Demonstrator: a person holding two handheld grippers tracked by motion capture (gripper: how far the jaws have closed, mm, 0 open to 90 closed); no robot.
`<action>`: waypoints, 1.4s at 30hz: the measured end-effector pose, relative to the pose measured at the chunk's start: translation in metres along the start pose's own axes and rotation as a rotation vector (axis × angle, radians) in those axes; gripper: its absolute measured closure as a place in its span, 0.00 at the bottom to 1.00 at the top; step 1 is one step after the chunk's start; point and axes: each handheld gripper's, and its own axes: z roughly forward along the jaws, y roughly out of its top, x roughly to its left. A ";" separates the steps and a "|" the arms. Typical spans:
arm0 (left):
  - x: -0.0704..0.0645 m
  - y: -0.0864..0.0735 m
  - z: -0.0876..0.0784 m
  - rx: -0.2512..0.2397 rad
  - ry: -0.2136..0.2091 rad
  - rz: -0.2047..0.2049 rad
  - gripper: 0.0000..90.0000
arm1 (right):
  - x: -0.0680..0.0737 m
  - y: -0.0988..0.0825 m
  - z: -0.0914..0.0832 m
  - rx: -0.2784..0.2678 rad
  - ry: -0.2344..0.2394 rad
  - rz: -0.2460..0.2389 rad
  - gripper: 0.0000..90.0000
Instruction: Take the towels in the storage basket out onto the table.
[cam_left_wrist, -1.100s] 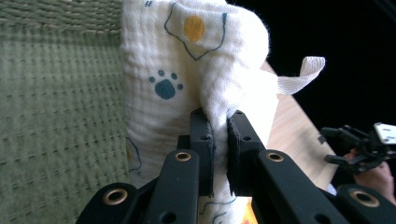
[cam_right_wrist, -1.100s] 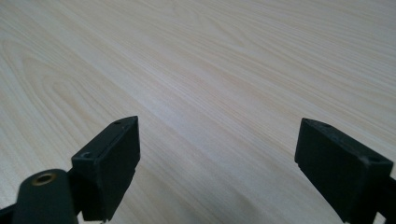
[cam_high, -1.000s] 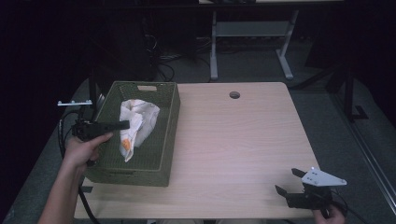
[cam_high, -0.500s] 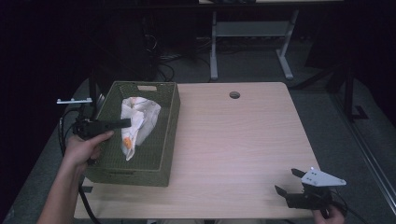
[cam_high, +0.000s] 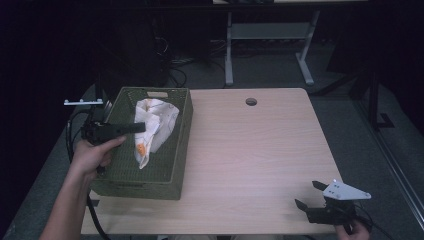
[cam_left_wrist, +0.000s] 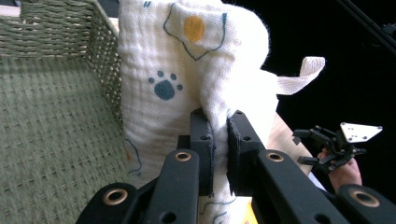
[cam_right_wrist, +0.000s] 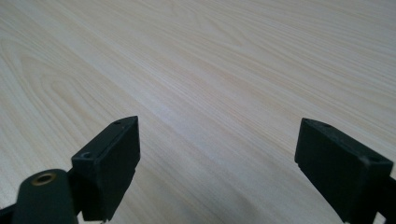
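Left tongs (cam_high: 141, 127), clamped on white cloth (cam_high: 155, 120), shifted slightly toward near end of green basket (cam_high: 182, 145); cloth drawn along, hanging a little lower over basket floor.

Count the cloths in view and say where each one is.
1. The white printed cloth hangs over the green woven basket, pinched in the left gripper. Anything lying under its folds in the basket would be hidden.
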 end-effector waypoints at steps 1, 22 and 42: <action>-0.001 0.000 0.000 -0.003 -0.006 0.001 0.92 | 0.000 0.000 0.000 0.000 0.000 0.000 0.15; -0.028 0.012 0.040 0.045 -0.094 0.046 0.92 | 0.000 0.001 0.001 0.012 -0.007 -0.014 0.15; -0.051 0.016 0.077 0.085 -0.150 0.090 0.92 | 0.003 0.002 0.001 0.018 -0.007 -0.027 0.15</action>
